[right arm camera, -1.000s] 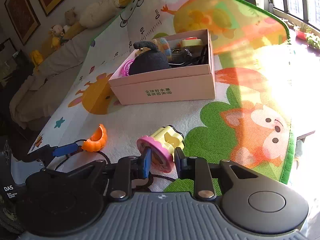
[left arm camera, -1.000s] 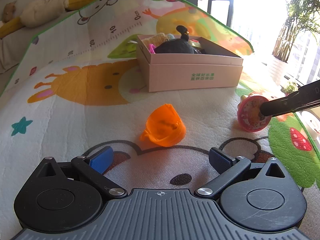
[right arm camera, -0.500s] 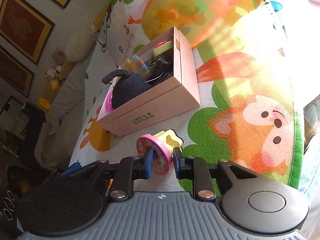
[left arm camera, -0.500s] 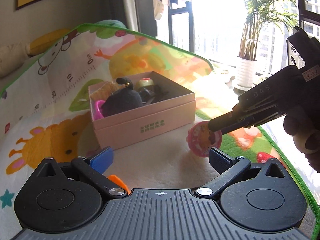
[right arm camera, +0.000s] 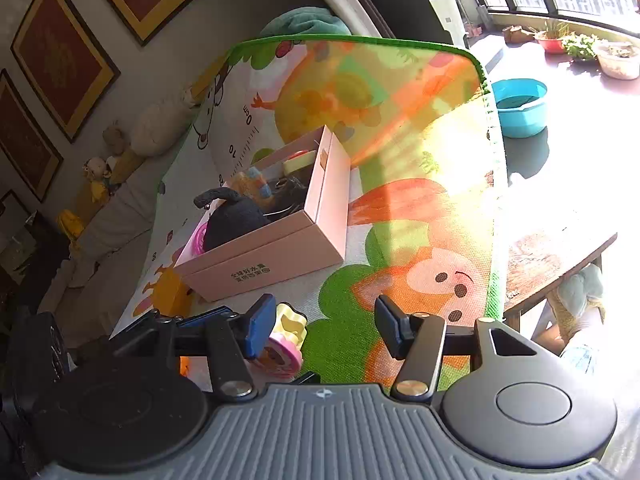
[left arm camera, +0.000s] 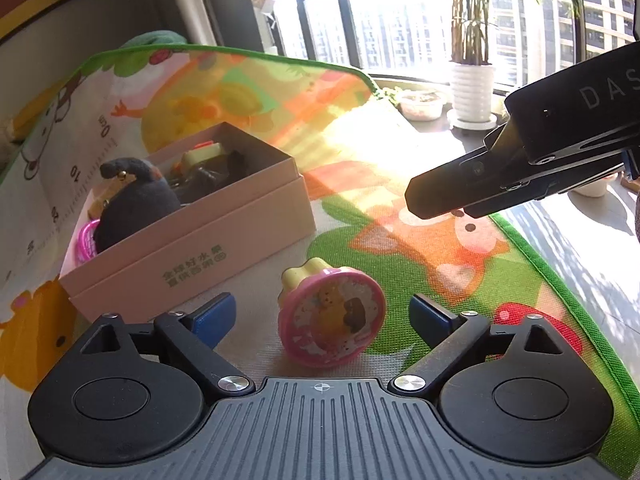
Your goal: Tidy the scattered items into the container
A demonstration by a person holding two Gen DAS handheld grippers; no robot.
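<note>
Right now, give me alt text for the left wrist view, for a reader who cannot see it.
A pink and yellow round toy lies on a colourful play mat between the open fingers of the left gripper, untouched. Behind it to the left sits a pink box holding toys. The right gripper hangs above the mat at right, near sunlit windows.

Sunlit room: tall windows (left arm camera: pixel 400 20) with a potted palm (left arm camera: pixel 472 40) on the sill, gold-framed pictures (right arm camera: pixel 64 56) on a grey wall (right arm camera: pixel 208 52), a blue basin (right arm camera: pixel 520 108) on the floor beyond the play mat (right arm camera: pixel 400 128) far corner.
</note>
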